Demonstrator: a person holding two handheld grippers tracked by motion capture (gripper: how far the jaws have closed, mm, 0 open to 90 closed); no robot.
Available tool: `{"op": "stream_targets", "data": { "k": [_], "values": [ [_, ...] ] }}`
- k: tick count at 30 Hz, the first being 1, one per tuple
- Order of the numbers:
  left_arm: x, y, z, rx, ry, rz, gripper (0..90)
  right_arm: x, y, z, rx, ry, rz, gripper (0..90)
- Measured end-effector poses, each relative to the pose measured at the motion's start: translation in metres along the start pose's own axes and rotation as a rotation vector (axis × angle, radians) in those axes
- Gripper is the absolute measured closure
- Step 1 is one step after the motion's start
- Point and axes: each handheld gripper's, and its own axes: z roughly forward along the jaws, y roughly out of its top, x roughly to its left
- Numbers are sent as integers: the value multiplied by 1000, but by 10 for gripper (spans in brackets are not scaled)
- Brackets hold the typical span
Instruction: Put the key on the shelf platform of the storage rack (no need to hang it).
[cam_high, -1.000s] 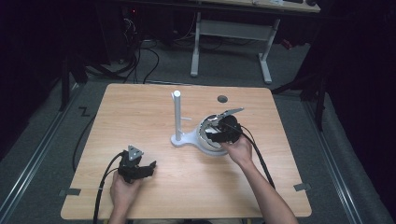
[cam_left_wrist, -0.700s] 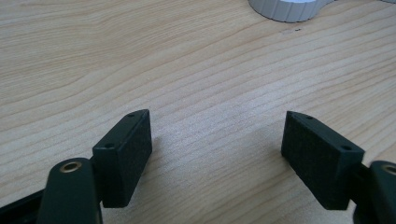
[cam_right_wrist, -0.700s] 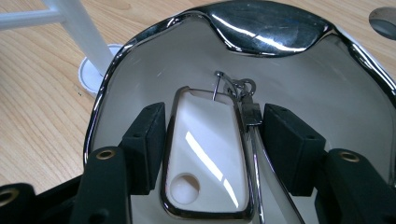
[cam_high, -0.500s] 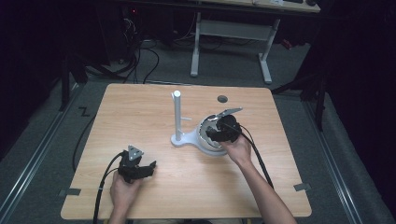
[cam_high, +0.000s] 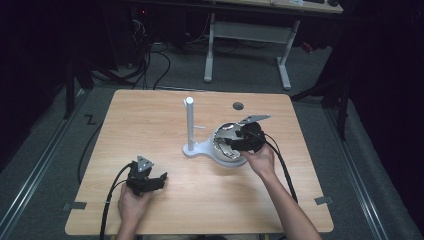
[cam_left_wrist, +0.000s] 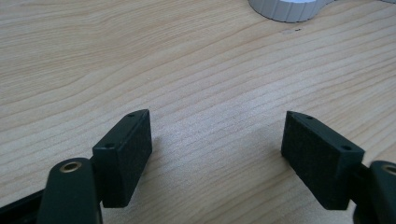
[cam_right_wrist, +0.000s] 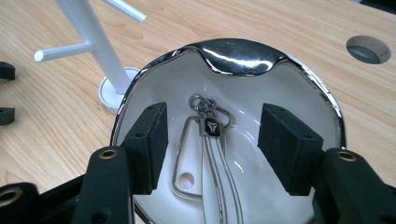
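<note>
Wooden table (cam_high: 165, 120), dark room; keychain (cam_right_wrist: 210, 140) in a chrome-rimmed white dish (cam_right_wrist: 299, 93).
Right gripper (cam_right_wrist: 212, 144) hovered open, straddling the keychain, rings pointing away. Left gripper (cam_left_wrist: 217, 149) rested open.

— How many claws are on the desk (cam_high: 150, 120)?
— Two: a left claw (cam_high: 159, 180) near the front edge and a right claw (cam_high: 226, 143) over the dish.
— And dishes?
— One white dish (cam_right_wrist: 299, 98) with a chrome rim, holding one key ring (cam_right_wrist: 208, 122).
— Stands?
— One white stand (cam_high: 190, 125), with two side pegs visible in the right gripper view.
— Holes in the desk?
— One round hole (cam_high: 238, 106).
</note>
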Motion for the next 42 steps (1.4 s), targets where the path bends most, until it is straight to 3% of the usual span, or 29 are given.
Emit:
{"op": "stream_targets", "data": {
  "k": [21,34,42],
  "values": [
    [0,0,0,-1,-1,-2,249,-12,-9,-31,-47,-9,43,434],
    [0,0,0,-2,-1,-3,249,-24,-23,-50,-85,-15,97,412],
    [0,0,0,-2,-1,-3,249,-30,-40,-64,-107,-52,124,413]
  ]
}}
